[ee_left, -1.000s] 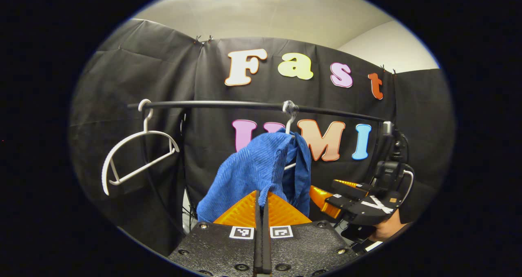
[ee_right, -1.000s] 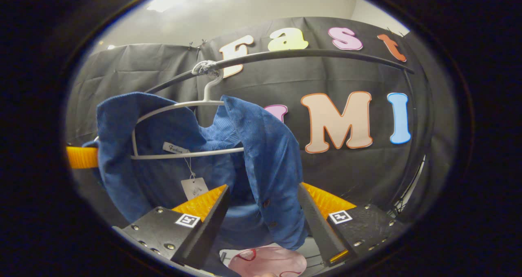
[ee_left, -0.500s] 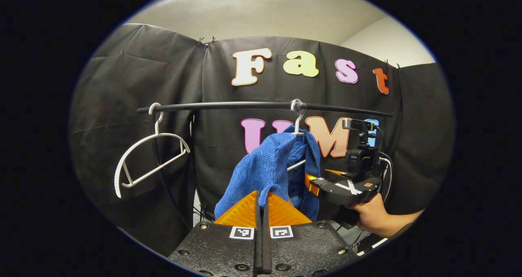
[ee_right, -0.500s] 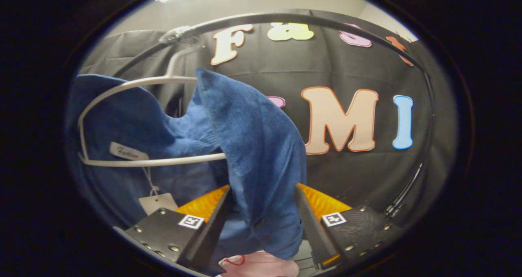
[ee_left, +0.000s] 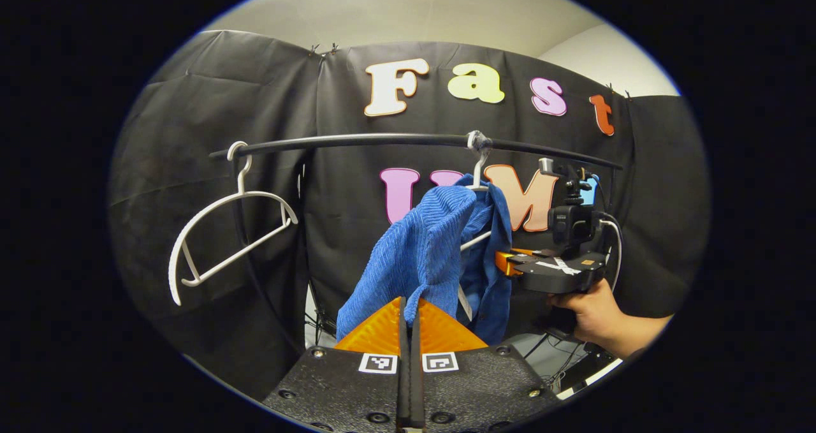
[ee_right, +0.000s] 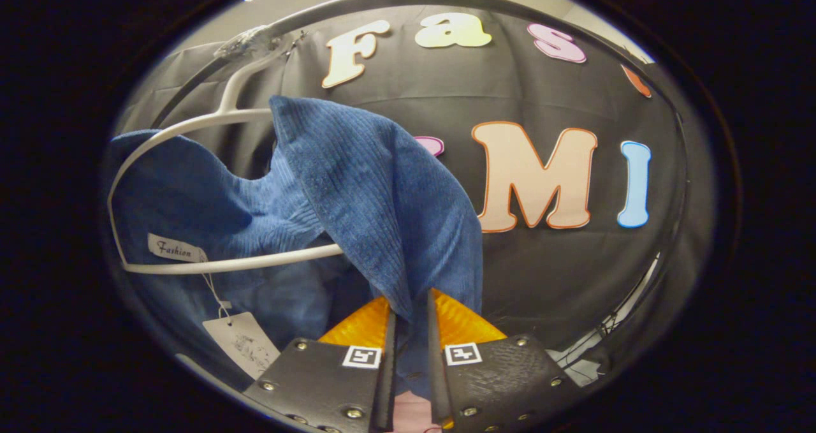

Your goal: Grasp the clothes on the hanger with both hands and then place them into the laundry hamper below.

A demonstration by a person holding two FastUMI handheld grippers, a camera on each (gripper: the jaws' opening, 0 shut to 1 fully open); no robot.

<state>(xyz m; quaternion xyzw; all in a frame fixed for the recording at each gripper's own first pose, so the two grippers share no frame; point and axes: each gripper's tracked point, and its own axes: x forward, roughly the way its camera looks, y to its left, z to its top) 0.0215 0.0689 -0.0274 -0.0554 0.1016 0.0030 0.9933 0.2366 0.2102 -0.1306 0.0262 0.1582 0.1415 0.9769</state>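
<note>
A blue ribbed garment (ee_left: pixel 424 248) hangs on a white hanger (ee_left: pixel 477 175) from the black rail (ee_left: pixel 357 141). My left gripper (ee_left: pixel 410 305) is shut on the garment's left shoulder fold, low in the left gripper view. In the right gripper view the garment (ee_right: pixel 376 197) drapes over the white hanger (ee_right: pixel 210 267), and my right gripper (ee_right: pixel 411 305) is shut on its front edge. The right gripper (ee_left: pixel 548 270) and the hand holding it also appear at the right of the left gripper view, beside the garment. A paper tag (ee_right: pixel 242 344) dangles from the collar.
An empty white hanger (ee_left: pixel 223 235) hangs at the rail's left end. Something pink (ee_right: pixel 411 417) peeks out below between the right gripper's fingers. Cables (ee_left: pixel 561 372) trail near the floor at lower right.
The right gripper's fingers have come together on the garment's front edge after standing open around it. The right gripper rose and moved in closer. The left gripper stayed shut on the cloth.
</note>
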